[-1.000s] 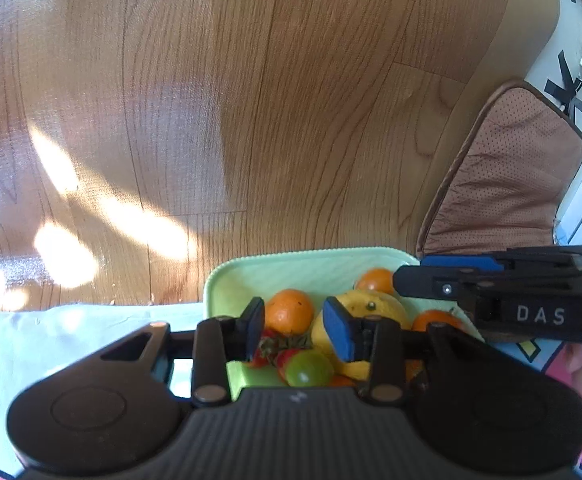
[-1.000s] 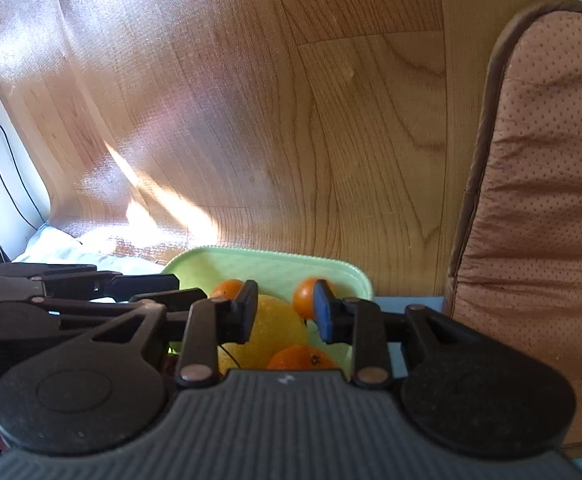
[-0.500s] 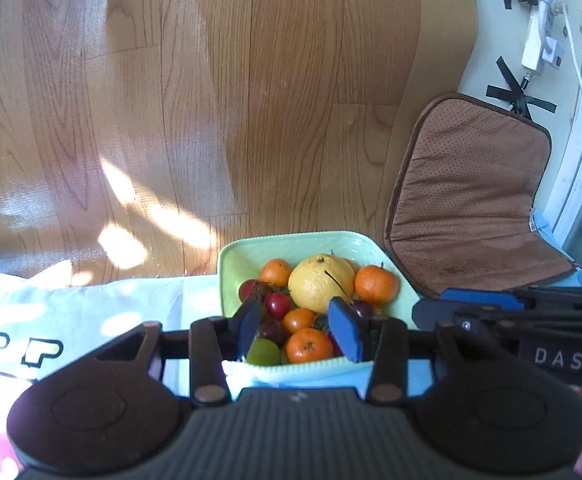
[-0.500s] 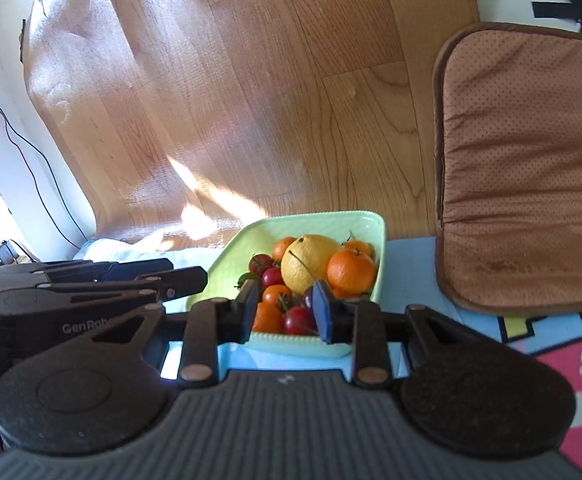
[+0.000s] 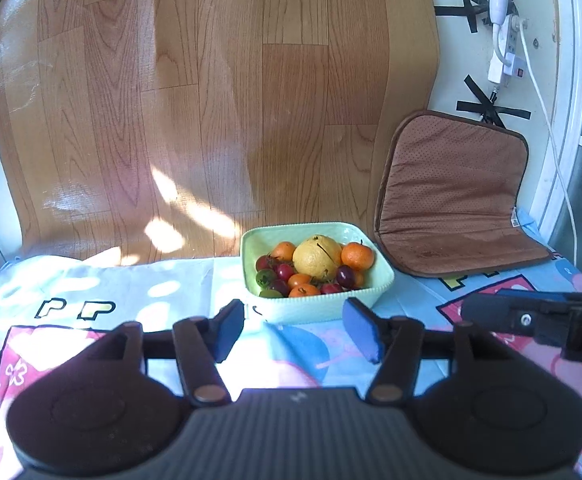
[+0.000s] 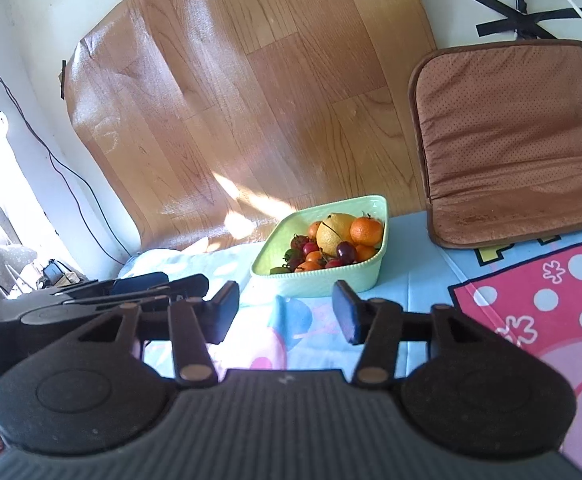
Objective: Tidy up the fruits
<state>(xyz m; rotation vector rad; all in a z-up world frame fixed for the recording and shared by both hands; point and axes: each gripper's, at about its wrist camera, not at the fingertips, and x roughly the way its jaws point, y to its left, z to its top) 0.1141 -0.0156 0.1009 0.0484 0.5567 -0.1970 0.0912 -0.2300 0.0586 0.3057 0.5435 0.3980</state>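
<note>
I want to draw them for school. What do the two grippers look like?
Both are black plastic. The left gripper has a ribbed middle, a round disc on each side, thin link bars with tan rivets, and blue pads on its fingertips. The right gripper is built alike, with darker pads.

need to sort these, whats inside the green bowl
The green bowl holds a large yellow citrus at the back, several small oranges, red and dark cherry tomatoes and a green one. Anything beneath the pile is covered.
</note>
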